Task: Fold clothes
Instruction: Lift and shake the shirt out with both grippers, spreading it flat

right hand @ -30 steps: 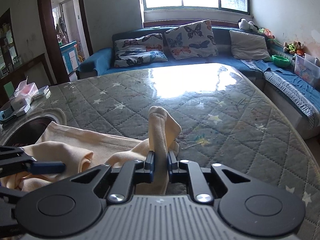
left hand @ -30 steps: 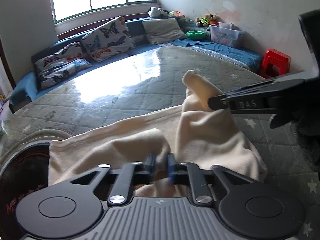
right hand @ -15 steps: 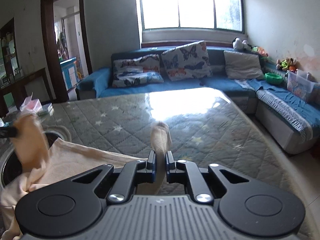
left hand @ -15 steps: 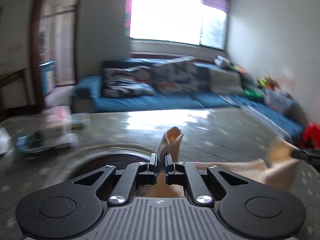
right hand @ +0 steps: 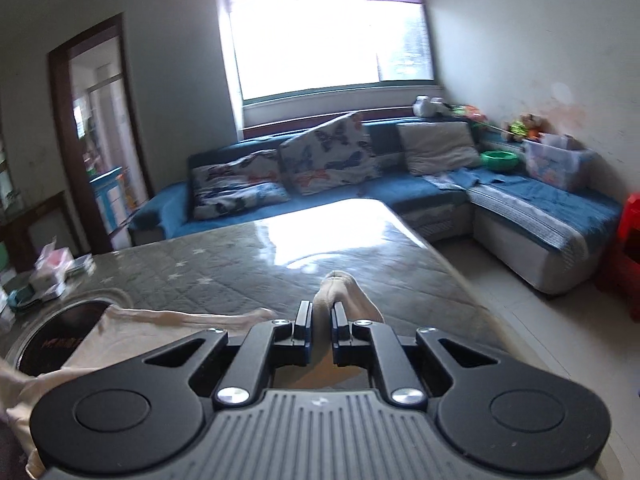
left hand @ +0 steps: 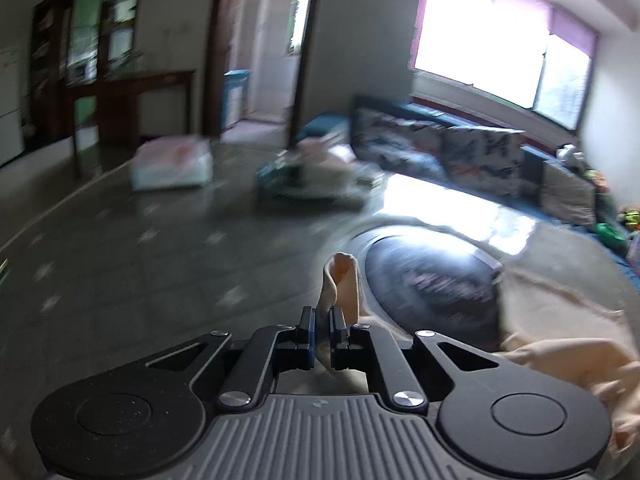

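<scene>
Left wrist view: my left claw (left hand: 323,330) is pinched narrow on a fold of the cream cloth (left hand: 343,285), and a tab of it stands up above the fingertips. This view is smeared with blur. The rest of the cloth trails off to my right and lies bunched at the lower right edge. Just beyond the claw a round dark disc (left hand: 430,280) is set into the grey quilted table (left hand: 152,256); the cloth lies partly over the disc's right side. Farther back on the table sit a pale box (left hand: 172,164) and a blurred heap of things I cannot make out. Behind them are a doorway (left hand: 264,48), a blue sofa (left hand: 440,148) with patterned cushions, and a bright window (left hand: 500,36).

Right wrist view: my right claw (right hand: 321,322) is also narrow, gripping another bunch of the same cloth (right hand: 340,292), which pokes up between and past the fingers. From there the cloth stretches left in a low band across the table (right hand: 240,264) and reaches the disc (right hand: 52,340), covering its right part; a further piece hangs at the left edge of the picture. The table beyond the cloth is bare, with glare from the window (right hand: 328,36). The sofa (right hand: 400,192) runs round the corner, carrying butterfly cushions (right hand: 324,152), a grey pillow (right hand: 436,148), a green bowl (right hand: 498,158) and a clear bin (right hand: 554,164). A red stool (right hand: 628,224) stands at the far right.
</scene>
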### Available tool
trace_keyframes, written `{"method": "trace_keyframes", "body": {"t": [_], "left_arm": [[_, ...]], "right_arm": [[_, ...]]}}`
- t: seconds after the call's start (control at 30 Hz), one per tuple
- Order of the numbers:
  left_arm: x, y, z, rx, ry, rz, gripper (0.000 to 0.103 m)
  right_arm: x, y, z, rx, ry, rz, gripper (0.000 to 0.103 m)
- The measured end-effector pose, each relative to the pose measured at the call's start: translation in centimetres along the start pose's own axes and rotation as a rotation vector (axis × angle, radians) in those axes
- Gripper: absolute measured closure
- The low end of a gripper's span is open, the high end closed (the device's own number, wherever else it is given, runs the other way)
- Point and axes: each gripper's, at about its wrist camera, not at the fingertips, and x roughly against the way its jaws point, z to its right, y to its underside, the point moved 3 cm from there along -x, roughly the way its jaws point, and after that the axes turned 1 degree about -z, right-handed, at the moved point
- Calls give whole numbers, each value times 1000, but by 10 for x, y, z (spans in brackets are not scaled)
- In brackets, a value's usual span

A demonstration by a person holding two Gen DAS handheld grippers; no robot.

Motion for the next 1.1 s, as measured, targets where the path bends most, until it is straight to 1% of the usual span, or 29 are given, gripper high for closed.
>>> {"method": "trace_keyframes", "body": {"t": [0.07,0.17,0.2,0.23,0.27,0.3,0.33,0.37,0.43,0.47,0.5,0.53,0.57,0.6,0.63,0.7,0.77,0.83,0.93,1.0,1.1], "left_arm": [[2,12,-14,9,-33,-22,96],[0,24,-26,18,-53,-65,96],[-1,27,-28,16,-53,-81,96],[-2,28,-30,12,-47,-99,96],[-2,30,-31,9,-40,-116,95],[-2,30,-31,3,-32,-129,94],[0,30,-29,-11,-28,-133,92],[2,30,-26,-31,-25,-127,92],[9,27,-19,-65,-4,-102,92],[13,25,-15,-81,13,-89,91],[17,24,-9,-100,37,-75,88],[21,23,-1,-120,64,-63,82],[24,22,7,-139,91,-51,79],[27,21,16,-160,121,-42,73],[30,22,26,-180,152,-35,71],[34,23,49,-220,224,-28,71],[34,26,72,-250,297,-35,67],[33,28,95,-280,369,-44,66],[29,35,127,-335,457,-70,66],[26,41,146,-376,502,-87,66],[26,50,169,-425,547,-109,66]], "right_arm": [[1,8,17,-37,30,-25,95],[-3,26,40,-56,83,-83,94],[-6,31,45,-56,97,-105,90],[-8,36,50,-57,109,-128,89],[-9,40,54,-59,126,-140,85],[-8,42,57,-60,138,-146,85],[-7,43,59,-60,148,-150,83],[-5,44,60,-63,151,-150,77],[-3,44,58,-60,148,-147,74],[-5,44,55,-49,143,-147,71],[-7,43,51,-37,139,-147,68],[-9,42,48,-26,134,-146,68],[-11,41,44,-15,130,-146,67],[-13,41,41,-3,125,-146,63],[-15,40,37,8,121,-145,62],[-19,39,30,31,112,-145,61],[-23,37,23,53,103,-144,61],[-34,38,19,53,92,-161,61],[-52,38,14,43,83,-185,61],[-64,35,13,29,92,-193,61],[-80,35,15,30,116,-217,63]]}}
